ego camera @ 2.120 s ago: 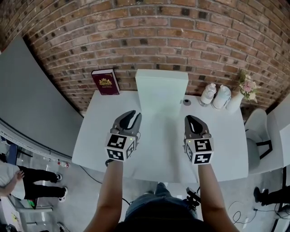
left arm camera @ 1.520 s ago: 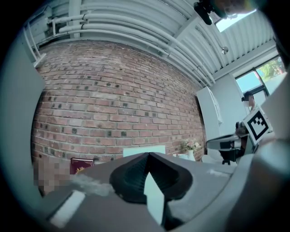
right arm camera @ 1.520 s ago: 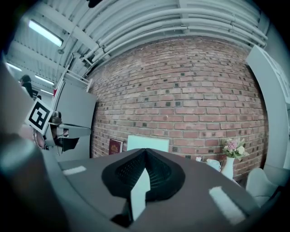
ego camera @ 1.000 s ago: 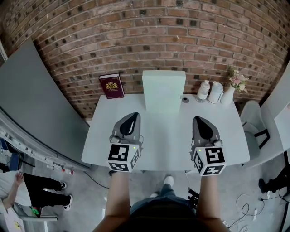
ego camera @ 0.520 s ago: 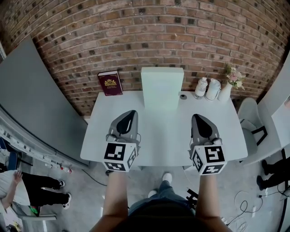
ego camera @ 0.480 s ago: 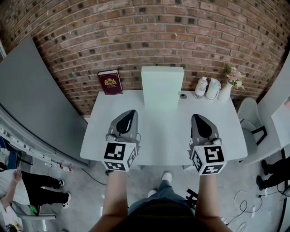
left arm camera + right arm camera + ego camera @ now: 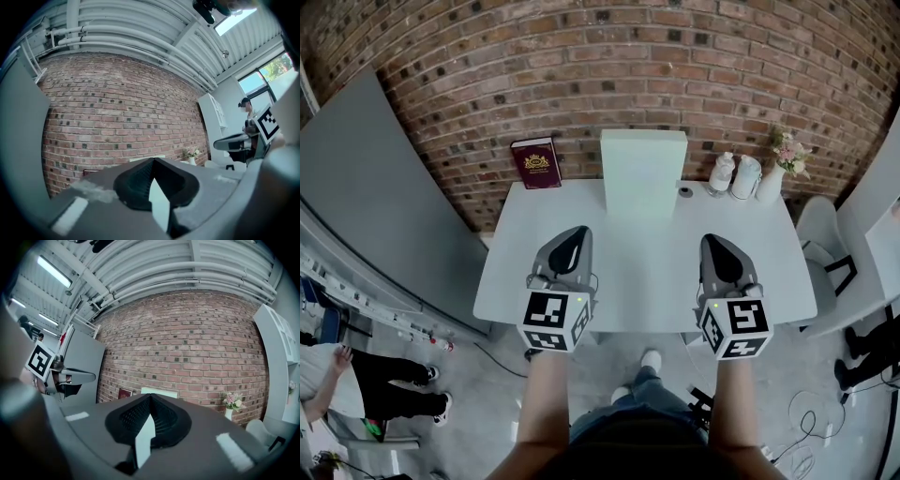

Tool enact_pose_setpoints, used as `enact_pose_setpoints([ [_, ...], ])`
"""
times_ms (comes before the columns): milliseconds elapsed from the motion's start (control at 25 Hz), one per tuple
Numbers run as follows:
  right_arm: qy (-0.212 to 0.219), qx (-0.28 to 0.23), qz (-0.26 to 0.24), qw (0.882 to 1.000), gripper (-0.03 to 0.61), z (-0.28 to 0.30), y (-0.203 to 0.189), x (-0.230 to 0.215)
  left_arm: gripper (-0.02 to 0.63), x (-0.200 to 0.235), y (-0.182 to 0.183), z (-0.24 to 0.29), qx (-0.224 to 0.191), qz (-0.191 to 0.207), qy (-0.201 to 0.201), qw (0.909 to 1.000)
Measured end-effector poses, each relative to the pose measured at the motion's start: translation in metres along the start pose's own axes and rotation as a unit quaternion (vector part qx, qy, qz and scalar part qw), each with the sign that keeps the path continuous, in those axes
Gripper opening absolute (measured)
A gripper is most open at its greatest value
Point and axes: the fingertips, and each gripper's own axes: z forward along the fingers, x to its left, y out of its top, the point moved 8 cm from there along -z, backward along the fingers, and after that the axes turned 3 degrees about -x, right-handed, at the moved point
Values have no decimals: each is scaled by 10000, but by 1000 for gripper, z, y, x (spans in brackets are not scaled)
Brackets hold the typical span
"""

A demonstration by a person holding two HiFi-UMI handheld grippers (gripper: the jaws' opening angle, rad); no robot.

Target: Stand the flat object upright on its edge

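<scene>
Since the earlier frames both hand-held grippers have drawn back from the middle of the worktop (image 7: 516, 281) toward its near edge. They remain side by side and well apart. Nothing on the worktop has shifted.

At the far left, a grey panel (image 7: 375, 187) slants away beside the worktop. The book (image 7: 535, 162) stands upright on its edge at the far left corner, against the brick wall (image 7: 581, 75), with its maroon cover facing the near side. It is well apart from both grippers.

The left hand-held gripper (image 7: 578, 232) is over the near left part of the worktop. Its jaws are together with nothing between them, and its marker cube hangs past the near edge.

A tall pale board (image 7: 644, 173) stands upright at the far middle. A small round thing (image 7: 685, 192) lies just to its right.

The right hand-held gripper (image 7: 712, 240) is over the near right part. Its jaws are likewise pressed together and empty.

Far right along the wall stand two white bottles (image 7: 733, 174) side by side, then a vase (image 7: 772, 178) of flowers. A chair (image 7: 814, 234) sits beyond the worktop's right edge.
</scene>
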Motion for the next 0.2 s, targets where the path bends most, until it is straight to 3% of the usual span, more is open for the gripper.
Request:
enact_pose_setpoints([
  [200, 1, -8, 75, 10000, 0, -4, -5, 9, 0, 5, -2, -10, -12, -1, 37, 10000],
])
